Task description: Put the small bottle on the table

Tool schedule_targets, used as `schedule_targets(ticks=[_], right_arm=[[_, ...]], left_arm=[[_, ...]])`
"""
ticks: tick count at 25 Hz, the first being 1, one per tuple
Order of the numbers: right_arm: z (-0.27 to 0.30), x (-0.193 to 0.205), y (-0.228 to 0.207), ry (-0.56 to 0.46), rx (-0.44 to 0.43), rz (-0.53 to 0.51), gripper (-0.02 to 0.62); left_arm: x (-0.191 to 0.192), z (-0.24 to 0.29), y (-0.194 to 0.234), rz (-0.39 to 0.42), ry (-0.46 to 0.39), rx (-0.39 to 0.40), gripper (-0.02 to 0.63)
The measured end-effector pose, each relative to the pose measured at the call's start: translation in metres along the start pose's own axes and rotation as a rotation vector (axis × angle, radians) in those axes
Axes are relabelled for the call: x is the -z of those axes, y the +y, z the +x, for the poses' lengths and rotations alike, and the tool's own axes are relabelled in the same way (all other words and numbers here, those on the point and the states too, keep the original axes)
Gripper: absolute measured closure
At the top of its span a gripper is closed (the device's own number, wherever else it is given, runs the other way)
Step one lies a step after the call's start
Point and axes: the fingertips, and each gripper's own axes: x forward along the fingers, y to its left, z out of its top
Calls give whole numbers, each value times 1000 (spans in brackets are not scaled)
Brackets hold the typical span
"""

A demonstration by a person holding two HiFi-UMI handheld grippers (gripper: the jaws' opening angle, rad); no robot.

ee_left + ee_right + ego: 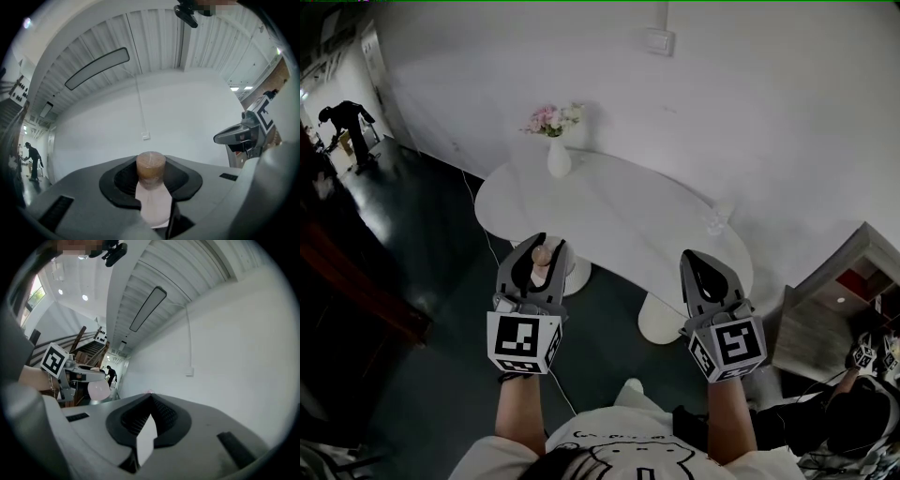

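Observation:
The small bottle [542, 255] is pale pink with a brown cap. It is clamped between the jaws of my left gripper [542, 246], which is shut on it. In the left gripper view the bottle [151, 192] stands upright between the dark pads, cap end away from the camera. The gripper hangs in the air by the near left edge of the white oval table [628, 216]. My right gripper [705, 267] hovers over the table's near right end. Its jaws [150, 397] meet at the tips with nothing between them.
A white vase of pink flowers [558, 155] stands at the table's far left end, and a small clear object [715, 223] at its right side. A wooden cabinet [834, 309] is at the right. A person [347, 127] bends over far left. The floor is dark.

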Motion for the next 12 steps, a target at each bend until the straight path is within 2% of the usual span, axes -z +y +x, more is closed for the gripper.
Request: schedule_targets(ticks=[12], right_arm=[[63,5,-6,-22,-24,0,601]], left_arm=[[8,41,39,20,-15,-28,483]])
